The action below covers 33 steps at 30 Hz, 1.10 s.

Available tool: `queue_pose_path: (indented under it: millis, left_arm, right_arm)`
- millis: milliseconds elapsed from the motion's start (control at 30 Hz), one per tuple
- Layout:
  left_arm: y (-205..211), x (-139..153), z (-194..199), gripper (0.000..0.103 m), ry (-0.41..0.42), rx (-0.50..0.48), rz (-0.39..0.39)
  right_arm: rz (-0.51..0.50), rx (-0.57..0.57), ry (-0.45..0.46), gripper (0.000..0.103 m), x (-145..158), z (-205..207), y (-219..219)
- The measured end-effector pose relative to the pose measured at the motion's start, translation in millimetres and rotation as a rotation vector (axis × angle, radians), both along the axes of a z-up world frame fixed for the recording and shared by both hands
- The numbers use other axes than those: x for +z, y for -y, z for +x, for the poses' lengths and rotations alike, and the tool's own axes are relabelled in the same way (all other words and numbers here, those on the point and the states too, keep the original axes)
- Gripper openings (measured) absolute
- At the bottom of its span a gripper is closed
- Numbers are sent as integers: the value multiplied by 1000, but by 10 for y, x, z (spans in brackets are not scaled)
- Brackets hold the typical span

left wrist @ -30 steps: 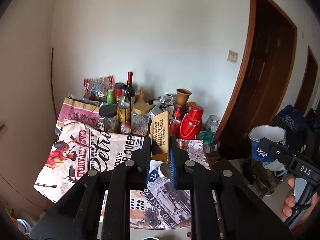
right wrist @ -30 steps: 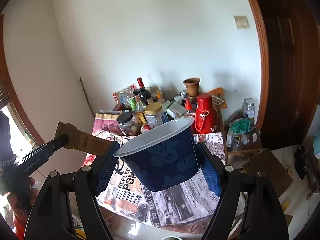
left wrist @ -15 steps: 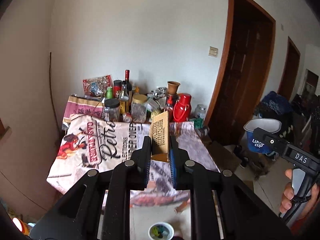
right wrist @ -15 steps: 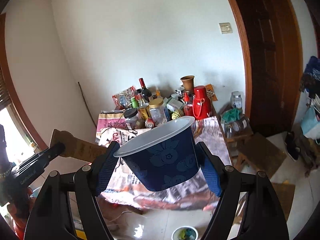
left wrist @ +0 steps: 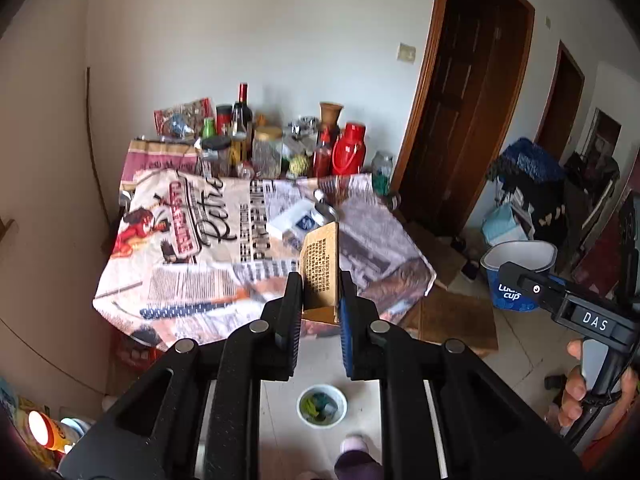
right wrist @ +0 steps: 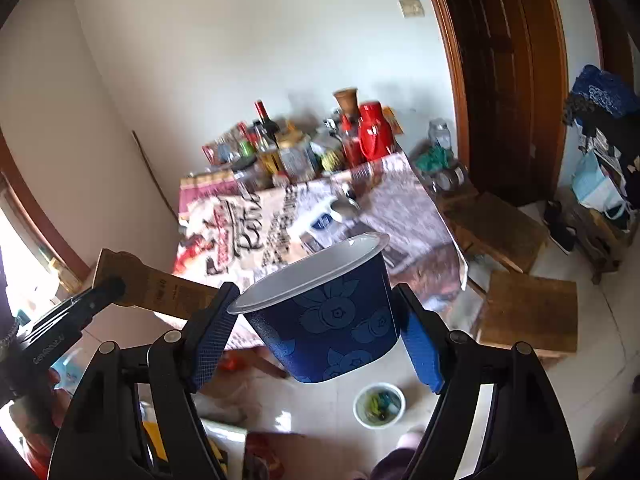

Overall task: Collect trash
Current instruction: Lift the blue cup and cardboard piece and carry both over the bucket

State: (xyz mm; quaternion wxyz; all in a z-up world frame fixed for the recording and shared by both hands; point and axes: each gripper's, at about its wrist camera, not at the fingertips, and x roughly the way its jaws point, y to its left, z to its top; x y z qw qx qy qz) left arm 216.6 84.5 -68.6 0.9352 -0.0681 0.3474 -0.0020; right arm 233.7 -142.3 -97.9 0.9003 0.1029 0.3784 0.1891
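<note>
I'm gripping a flat brown cardboard piece (left wrist: 320, 264) in my left gripper (left wrist: 319, 312), jaws pinched nearly together on its lower end, printed side facing the camera, top end sticking up past the fingertips. In the right wrist view the same cardboard (right wrist: 156, 284) is poking in from the left, held out over the floor.

I'm holding a blue paper cup (right wrist: 328, 312) in my right gripper (right wrist: 320, 340), jaws standing wide with both blue pads pressing on the cup's sides. The cup is tilting, white rim up and toward the left, flower print on its wall. From the left wrist view that cup (left wrist: 516, 272) is showing at the right with "cup" lettering, and my right hand (left wrist: 580, 392) is wrapping the grip handle below it.

Both pieces of trash are hanging in the air in front of the table (left wrist: 248, 248), apart from it. The table is wearing a printed newspaper-style cloth (right wrist: 280, 220); bottles and jars are crowding its far edge, including a red thermos (left wrist: 349, 148) and a dark wine bottle (left wrist: 242, 116). A white box (left wrist: 290, 220) is lying on the cloth.

On the tiled floor below, a small white bowl (left wrist: 322, 405) with green and blue bits inside is sitting, also visible in the right view (right wrist: 379, 404). A brown door (left wrist: 468, 120) is standing to the right of the table. Background is slightly blurred.
</note>
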Motion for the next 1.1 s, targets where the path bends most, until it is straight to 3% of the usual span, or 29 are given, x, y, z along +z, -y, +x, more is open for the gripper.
queue_pose_path:
  millis: [267,467,700,933,1100]
  left_arm:
    - [-22,-625,126,16,-124,7,-56]
    - [16,-1340,407,16,-212,36,-87]
    - [237,-2576,641,16,-375,18,-44]
    - [178,-3872,671,16,-510,97,-124]
    - [115,-4543,676,16,-549,148,-144]
  right_arm:
    - [-55,35,-126,75,-568,144,-70]
    - [-88,119,-193,75,-1154,344,-162]
    - [-80,181,-292,75,-2137,549,-285]
    - [-77,217,-423,75,-3318,694,-322]
    - [-124,245,-445,75,-3946,742,-342]
